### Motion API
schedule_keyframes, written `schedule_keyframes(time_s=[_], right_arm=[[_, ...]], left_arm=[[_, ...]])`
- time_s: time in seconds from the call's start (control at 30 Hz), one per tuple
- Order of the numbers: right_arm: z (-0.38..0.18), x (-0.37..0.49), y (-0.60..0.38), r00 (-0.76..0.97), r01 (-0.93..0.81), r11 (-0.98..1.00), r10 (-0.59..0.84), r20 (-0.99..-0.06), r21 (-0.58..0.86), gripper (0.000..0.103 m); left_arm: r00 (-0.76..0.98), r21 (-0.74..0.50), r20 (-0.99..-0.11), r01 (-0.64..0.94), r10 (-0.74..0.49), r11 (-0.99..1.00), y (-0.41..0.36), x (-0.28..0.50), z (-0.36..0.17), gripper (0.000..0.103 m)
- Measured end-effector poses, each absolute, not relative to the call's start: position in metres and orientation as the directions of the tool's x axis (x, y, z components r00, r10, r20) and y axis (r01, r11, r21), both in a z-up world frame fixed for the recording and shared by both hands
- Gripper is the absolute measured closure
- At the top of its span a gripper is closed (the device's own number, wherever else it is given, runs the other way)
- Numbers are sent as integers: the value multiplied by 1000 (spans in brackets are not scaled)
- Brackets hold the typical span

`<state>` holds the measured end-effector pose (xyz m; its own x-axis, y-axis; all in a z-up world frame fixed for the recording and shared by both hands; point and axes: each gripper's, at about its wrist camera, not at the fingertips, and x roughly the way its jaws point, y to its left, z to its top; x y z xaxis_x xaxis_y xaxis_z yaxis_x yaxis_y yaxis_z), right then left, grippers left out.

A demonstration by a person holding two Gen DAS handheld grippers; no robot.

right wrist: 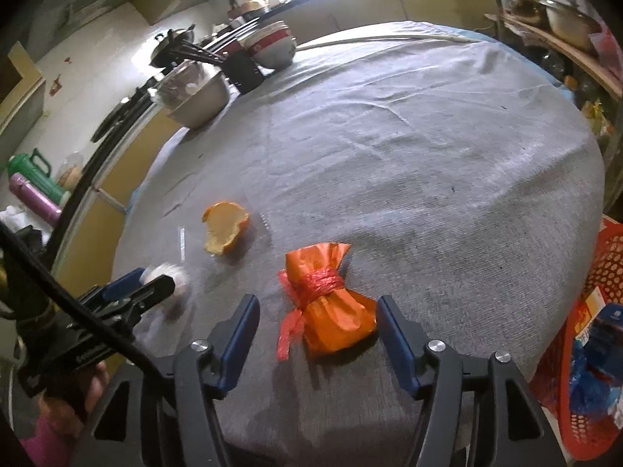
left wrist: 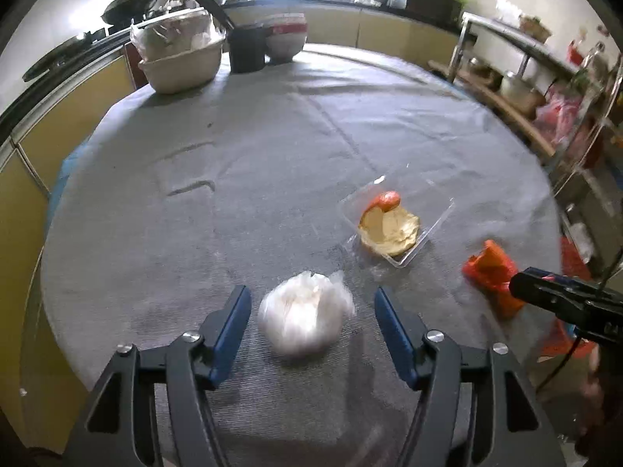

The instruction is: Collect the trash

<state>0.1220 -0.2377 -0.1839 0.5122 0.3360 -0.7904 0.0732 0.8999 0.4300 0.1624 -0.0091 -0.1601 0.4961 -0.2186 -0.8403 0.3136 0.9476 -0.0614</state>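
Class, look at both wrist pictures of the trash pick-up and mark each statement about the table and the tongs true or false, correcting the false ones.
1. The left tongs are clamped tight on the white plastic bundle. False: the bundle lies between open jaws.
2. The orange packet is tied with red string. True.
3. The fruit peel lies in a clear plastic tray. True.
4. The right tongs hold the peel. False: they are open around the orange packet.
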Motion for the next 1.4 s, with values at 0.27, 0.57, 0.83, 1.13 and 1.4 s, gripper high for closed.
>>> schedule_keyframes(time_s=[0.27,0.57,0.83,1.13,1.4], right_arm=[[-171,117,-242,536,5,929,311,-785,371,37],[-179,128,-223,531,-26,968,225,-817,250,39],[-193,132,-217,511,-22,970,220,-831,243,56],[-197,130,-213,503,-28,964,243,-829,265,61],[-196,128,-207,501,-21,968,226,-836,249,59]], left_arm=[[461,-154,-835,326,-299,933,23,160,-159,30],[444,-153,-842,345,-305,926,25,169,-160,30],[417,-147,-855,378,-310,914,18,174,-169,30],[384,-218,-845,389,-373,895,11,174,-175,62],[434,-152,-849,342,-300,927,6,163,-165,64]])
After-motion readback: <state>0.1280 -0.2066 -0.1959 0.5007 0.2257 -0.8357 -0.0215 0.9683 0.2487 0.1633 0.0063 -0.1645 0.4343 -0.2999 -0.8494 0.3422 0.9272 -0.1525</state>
